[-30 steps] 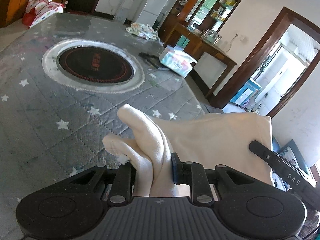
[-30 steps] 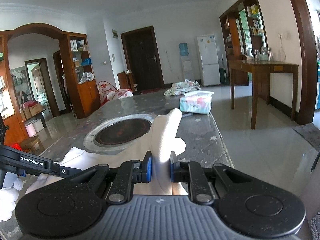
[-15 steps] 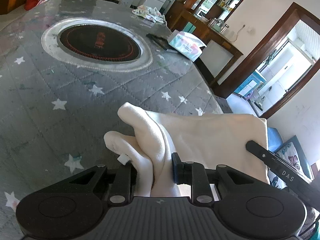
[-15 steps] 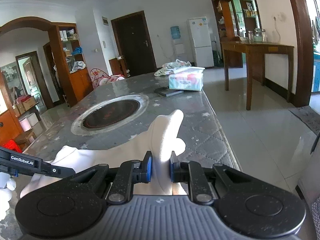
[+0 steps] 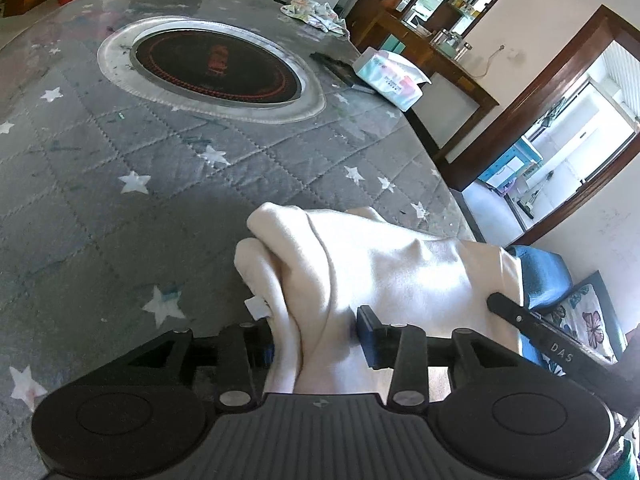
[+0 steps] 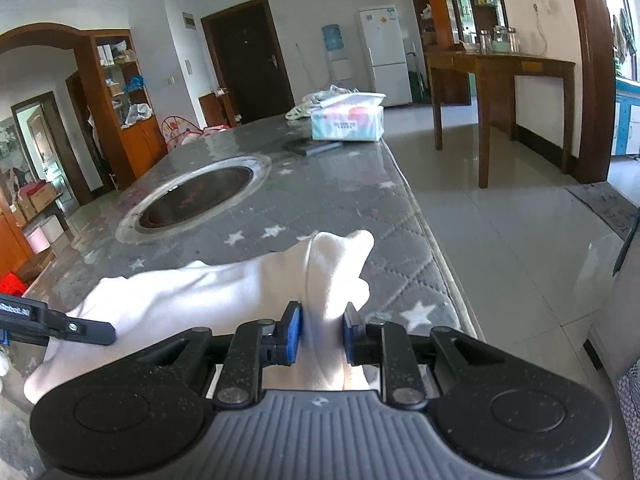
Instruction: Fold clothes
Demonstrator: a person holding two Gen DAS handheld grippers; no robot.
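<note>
A cream garment hangs bunched between both grippers, low over the grey star-patterned table cover. My left gripper is shut on a thick fold of it. A small white tag pokes out at the left finger. The right gripper's black bar crosses the cloth's right edge. In the right wrist view my right gripper is shut on another fold of the garment, near the table's right edge. The cloth sags leftward to the left gripper's arm. The cloth hides what lies under it.
A round dark hotplate with a metal ring is set into the table. Beyond it lie a tissue pack, a flat dark object and a crumpled patterned cloth. The table edge drops to a tiled floor; a wooden side table stands beyond.
Both grippers have come down closer to the table top and further over it. The garment's upright tips now lean forward and the stretch between the grippers sags.
</note>
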